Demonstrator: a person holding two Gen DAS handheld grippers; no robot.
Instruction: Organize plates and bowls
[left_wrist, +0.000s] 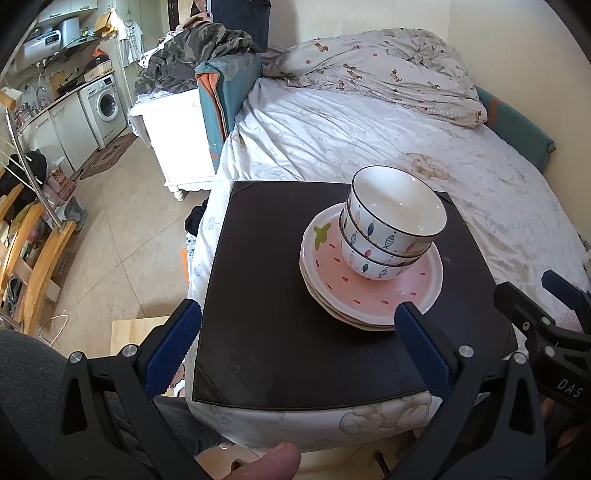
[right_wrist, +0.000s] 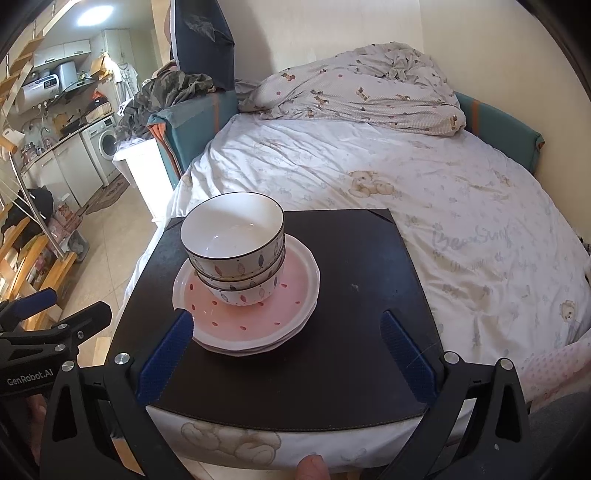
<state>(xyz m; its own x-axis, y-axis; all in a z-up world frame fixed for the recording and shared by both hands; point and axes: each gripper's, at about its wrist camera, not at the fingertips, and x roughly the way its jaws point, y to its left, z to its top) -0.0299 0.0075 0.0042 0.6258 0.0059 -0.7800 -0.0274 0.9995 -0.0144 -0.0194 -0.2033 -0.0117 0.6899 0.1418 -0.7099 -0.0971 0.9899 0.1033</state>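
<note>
Nested bowls (left_wrist: 393, 229) stand on stacked plates (left_wrist: 373, 291) upon the dark mat (left_wrist: 266, 295); left tool (left_wrist: 297, 345) and right tool (right_wrist: 286, 352) both spread wide, gripping nothing.

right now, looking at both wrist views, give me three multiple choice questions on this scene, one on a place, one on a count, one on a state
1. Where does the stack of plates sit?
A. on the dark mat laid on the bed
B. on the tiled floor
C. on the white cabinet

2. How many patterned bowls are stacked on the plates?
A. one
B. three
C. five

3. How do the left gripper and right gripper stand?
A. both shut on a plate
B. left shut on a bowl, right open
C. both open, holding nothing

Answers:
1. A, the plates rest on the dark mat, which lies on the bed sheet.
2. B, the left wrist view shows three nested bowl walls.
3. C, in each view the blue fingers are spread wide with nothing between them.
</note>
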